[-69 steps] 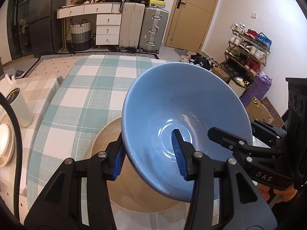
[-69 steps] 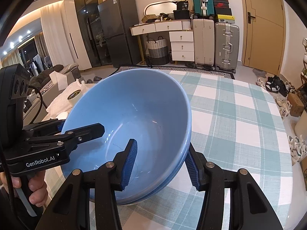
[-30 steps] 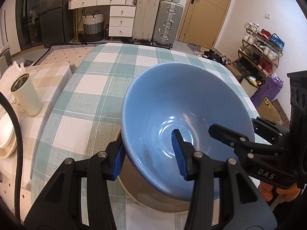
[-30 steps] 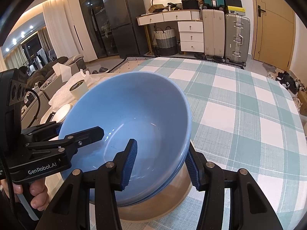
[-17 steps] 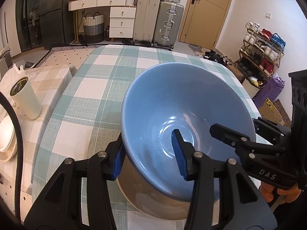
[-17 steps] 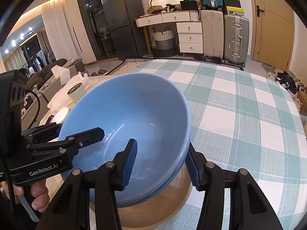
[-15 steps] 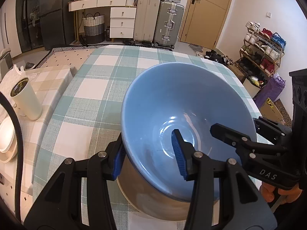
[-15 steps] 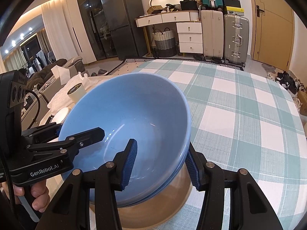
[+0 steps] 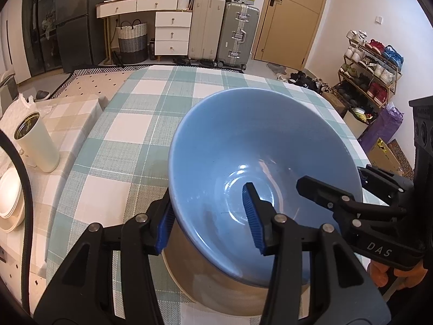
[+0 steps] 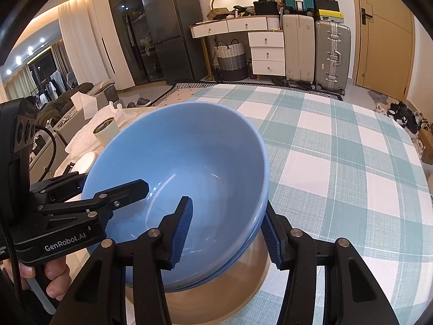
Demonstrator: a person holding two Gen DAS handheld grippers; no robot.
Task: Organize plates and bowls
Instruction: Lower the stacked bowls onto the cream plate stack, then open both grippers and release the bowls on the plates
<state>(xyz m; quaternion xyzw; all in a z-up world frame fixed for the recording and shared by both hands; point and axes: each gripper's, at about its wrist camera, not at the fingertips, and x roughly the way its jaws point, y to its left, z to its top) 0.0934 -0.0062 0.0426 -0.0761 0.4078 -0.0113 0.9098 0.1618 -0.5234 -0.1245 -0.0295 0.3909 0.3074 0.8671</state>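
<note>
1. Blue bowl point(image 9: 265, 146) held between both grippers over a tan bowl point(image 9: 216, 284) that sits on the checked table point(image 9: 140, 124). In the right wrist view there appear to be two blue rims nested together point(image 10: 259, 216); cannot confirm from the left view.
2. Left gripper point(image 9: 208, 216): fingers closed on the rim at about 7 o'clock, one pad outside the wall, one inside.
3. Right gripper point(image 10: 227, 230): fingers likewise clamped across the rim, at about 4 o'clock in its own view.
4. Handling, judged: glazed ceramic, rigid, fairly heavy, slick, chips on knocks. The rim is the only graspable edge; opposite-side pinches balance the load.
5. Orientation: mouth opens up, tipped slightly toward the left camera. No long axis, round; the symmetry axis runs near vertical, roughly over the tan bowl.
6. Off-table at 9 o'clock: white canister point(image 9: 36, 140), white plates point(image 9: 9, 203).
</note>
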